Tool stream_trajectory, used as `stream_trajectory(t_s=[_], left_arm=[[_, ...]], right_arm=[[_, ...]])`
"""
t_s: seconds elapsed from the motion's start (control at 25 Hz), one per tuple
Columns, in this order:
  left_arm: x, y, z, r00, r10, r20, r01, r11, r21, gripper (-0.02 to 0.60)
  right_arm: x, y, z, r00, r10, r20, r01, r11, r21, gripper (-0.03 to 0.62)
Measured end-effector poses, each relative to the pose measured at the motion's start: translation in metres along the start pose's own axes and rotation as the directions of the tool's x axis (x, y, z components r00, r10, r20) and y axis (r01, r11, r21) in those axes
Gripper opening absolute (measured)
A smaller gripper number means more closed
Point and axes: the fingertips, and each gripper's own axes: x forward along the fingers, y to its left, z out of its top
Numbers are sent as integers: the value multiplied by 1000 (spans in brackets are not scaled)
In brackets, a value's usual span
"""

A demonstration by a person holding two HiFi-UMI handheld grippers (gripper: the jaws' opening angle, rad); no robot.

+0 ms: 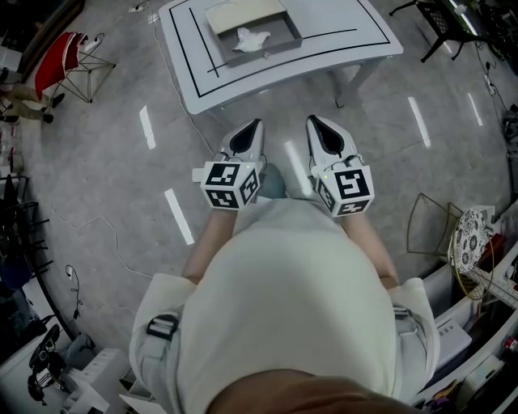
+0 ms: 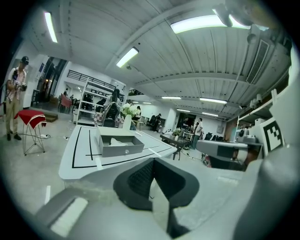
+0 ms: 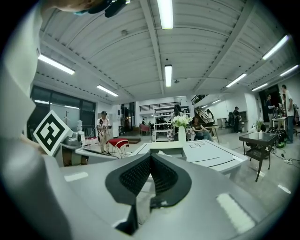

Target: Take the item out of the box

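Glowing evenly under ceiling strip lights [image 3: 165, 11], glinting in white streaks off the polished floor [image 1: 178, 214], bending and darkening toward fisheye edges in both gripper views, blurring softly in the near foreground.

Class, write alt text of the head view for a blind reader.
From above, a person holds the left gripper and right gripper, jaws shut, short of a white table bearing an open box with a white item.

left tongs [image 1: 256, 125] and right tongs [image 1: 313, 122] closed, empty.

All views (head's overhead) share the table [image 1: 324, 16].
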Motion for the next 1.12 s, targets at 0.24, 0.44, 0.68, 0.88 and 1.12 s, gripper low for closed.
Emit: stream_trajectory(t_s=[0.24,0.44,0.68,0.88,1.12], left_arm=[[12,20,5,1000,14,-14,-14,1000,3,0],[33,39,17,1000,19,-8,-19,1000,1,-1],[64,63,33,1000,18,-14,-18,1000,7,0],[93,83,45,999,16,-35,-16,1000,2,0],[126,105,57,997,19,-70,-18,1000,11,0]], right_arm=[[15,-3,-4,1000,13,-7,-13,1000,7,-2],[37,-14,-2,1000,13,-10,-13,1000,5,-3],[71,-29,10,1000,7,-8,-7,1000,-10,-3],[98,-45,20,1000,-2,-14,2,1000,-13,-3],[132,-62,29,1000,-6,-26,6,1000,0,-2]])
